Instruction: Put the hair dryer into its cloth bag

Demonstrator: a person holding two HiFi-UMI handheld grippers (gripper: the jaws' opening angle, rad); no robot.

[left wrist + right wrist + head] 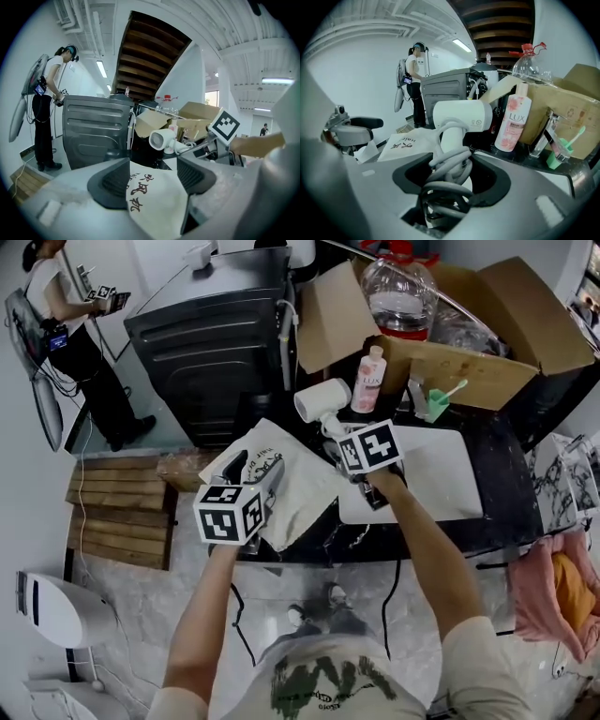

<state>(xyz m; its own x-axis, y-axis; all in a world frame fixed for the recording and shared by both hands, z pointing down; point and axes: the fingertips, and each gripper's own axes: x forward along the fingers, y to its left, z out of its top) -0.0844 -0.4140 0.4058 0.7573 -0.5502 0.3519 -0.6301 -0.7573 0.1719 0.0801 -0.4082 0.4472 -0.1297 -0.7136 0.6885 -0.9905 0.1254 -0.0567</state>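
My right gripper [336, 432] is clamped wide around the handle of the hair dryer [323, 401] and the cord wound round it, with the barrel sticking out beyond the jaws above the left part of the desk [502, 521]. My left gripper [255, 472] stands well open with the cloth bag [286, 486] lying flat in the gap. As far as I can see, it has no pinch on the cloth. The bag sits at the desk's front left corner and hangs partly over the front edge, just in front of and below the dryer, so the two are near but apart. To do this step well, I judge I should first close the left jaws on one layer of the bag's rim and lift it so the mouth gapes. I cannot yet make out where the mouth is. Then I would bring the dryer in barrel first, taking care that the loose cord loops do not snag the rim.
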